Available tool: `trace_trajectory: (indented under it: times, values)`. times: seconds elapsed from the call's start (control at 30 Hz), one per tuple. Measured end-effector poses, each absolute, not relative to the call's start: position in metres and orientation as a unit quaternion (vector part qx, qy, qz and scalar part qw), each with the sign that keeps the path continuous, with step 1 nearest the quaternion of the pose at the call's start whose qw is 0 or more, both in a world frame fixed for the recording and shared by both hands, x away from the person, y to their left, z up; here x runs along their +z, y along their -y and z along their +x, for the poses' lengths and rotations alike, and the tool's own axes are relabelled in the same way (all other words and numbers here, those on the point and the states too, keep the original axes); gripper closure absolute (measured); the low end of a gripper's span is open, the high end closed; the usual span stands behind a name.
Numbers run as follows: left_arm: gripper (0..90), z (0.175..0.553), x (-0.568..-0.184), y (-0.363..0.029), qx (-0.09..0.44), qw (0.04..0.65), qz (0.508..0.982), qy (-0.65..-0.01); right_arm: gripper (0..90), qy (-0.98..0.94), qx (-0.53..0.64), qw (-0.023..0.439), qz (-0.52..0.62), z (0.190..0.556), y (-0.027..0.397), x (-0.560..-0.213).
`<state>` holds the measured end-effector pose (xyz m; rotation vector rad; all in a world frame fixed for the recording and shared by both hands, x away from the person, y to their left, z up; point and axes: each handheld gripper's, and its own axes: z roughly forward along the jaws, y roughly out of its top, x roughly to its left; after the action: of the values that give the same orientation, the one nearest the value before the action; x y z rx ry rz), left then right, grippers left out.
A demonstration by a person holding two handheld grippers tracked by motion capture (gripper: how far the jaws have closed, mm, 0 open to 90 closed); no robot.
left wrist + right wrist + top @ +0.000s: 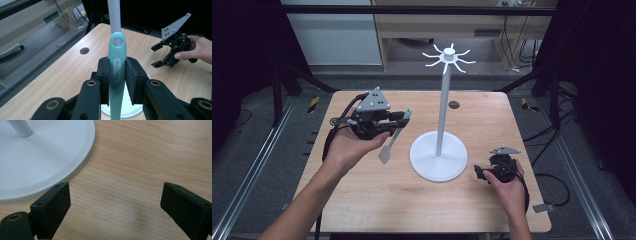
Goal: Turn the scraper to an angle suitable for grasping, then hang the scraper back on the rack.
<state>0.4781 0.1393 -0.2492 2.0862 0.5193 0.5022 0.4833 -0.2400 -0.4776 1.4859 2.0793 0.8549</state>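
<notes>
Here, the left hand-held gripper clamps a mint spatula by its handle, raised above the table beside the white stand. The right hand-held gripper rests on the table, jaws apart and empty.

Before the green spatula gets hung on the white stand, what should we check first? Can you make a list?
1. Left tongs hold the green spatula tight: ok, both pads press its handle.
2. Hanging hole at the handle's end is free: ok, it sticks out past the pads.
3. Spatula is off the table: ok, it hangs in the air with its blade down.
4. Hooks on top of the white stand are free: ok, nothing hangs on them.
5. Right tongs are out of the way: ok, open, holding nothing and low beside the stand's base.
6. Hole is level with a hook: not ok, the hooks sit much higher.
</notes>
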Motion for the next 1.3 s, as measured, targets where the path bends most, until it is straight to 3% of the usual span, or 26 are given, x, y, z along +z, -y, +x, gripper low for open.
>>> trace_trajectory:
  times: [0.4,1.3]
  values:
    - [74.2,0.481,-0.245,-0.136,0.197,0.466,0.835,-0.213,9.7,-0.749,0.318,0.222,0.537,0.484,0.243,-0.477]
    - [74.2,0.491,-0.210,-0.136,0.246,0.505,0.786,-0.259,9.8,-0.741,0.334,0.227,0.537,0.484,0.245,-0.474]
